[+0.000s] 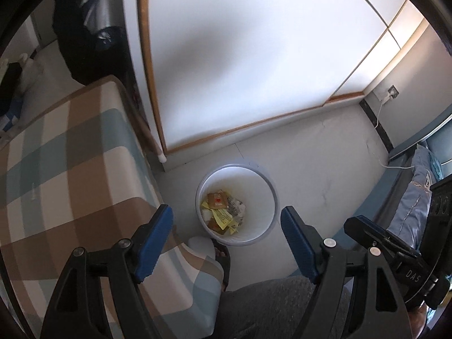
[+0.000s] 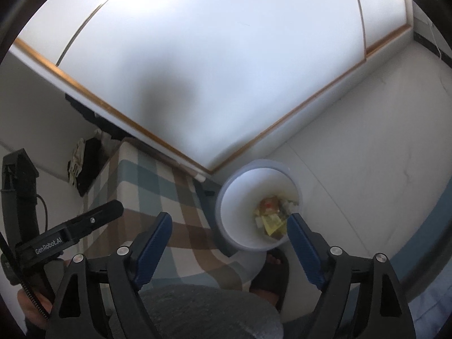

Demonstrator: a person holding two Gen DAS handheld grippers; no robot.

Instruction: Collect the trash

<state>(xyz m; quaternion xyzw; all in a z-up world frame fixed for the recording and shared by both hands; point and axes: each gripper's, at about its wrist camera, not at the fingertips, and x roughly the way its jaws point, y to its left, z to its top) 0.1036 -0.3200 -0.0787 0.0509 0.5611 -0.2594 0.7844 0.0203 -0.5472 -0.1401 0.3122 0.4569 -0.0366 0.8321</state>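
A white round trash bin (image 1: 265,197) stands on the pale floor and holds yellow and orange wrappers (image 1: 221,210) at its bottom. My left gripper (image 1: 226,220) is open and empty, held high above the bin. In the right wrist view the same bin (image 2: 240,212) with the wrappers (image 2: 269,214) lies below my right gripper (image 2: 228,226), which is open and empty. The right gripper's body (image 1: 395,243) shows at the right of the left wrist view, and the left gripper's body (image 2: 70,231) at the left of the right wrist view.
A checked brown, blue and cream cover (image 1: 70,169) lies over furniture left of the bin. A white wardrobe with wood trim (image 1: 240,70) stands behind. A bed with blue bedding (image 1: 418,197) is at right. A sandalled foot (image 2: 271,271) and grey-clad knee (image 2: 203,310) are below.
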